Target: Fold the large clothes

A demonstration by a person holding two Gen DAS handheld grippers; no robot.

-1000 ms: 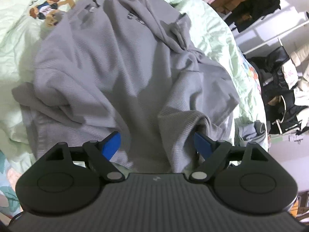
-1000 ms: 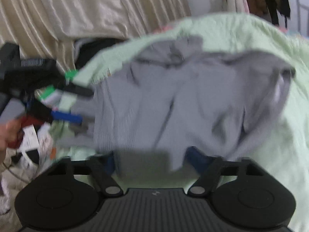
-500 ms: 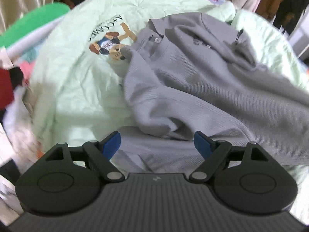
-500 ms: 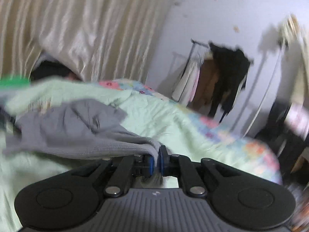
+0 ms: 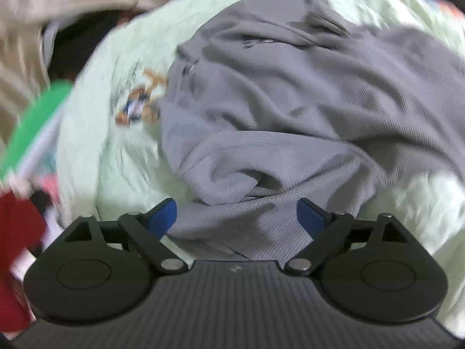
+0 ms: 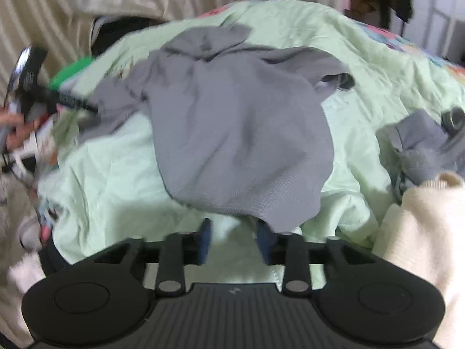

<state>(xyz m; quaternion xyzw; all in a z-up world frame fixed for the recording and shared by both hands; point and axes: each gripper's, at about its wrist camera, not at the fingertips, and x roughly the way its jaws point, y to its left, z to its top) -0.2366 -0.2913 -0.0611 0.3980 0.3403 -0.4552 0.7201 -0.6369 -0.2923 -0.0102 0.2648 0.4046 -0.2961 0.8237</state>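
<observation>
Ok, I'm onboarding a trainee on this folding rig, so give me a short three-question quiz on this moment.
1. True or false: the right gripper clamps the grey shirt.
2. What does the shirt lie on? A) bare floor B) pale green bedspread C) wooden table
3. How do the left gripper fingers stand?

Key: 1 false, its fingers have just been opening with nothing between them. 2 B. 3 Spread wide, with shirt fabric lying between them, unpinched.
</observation>
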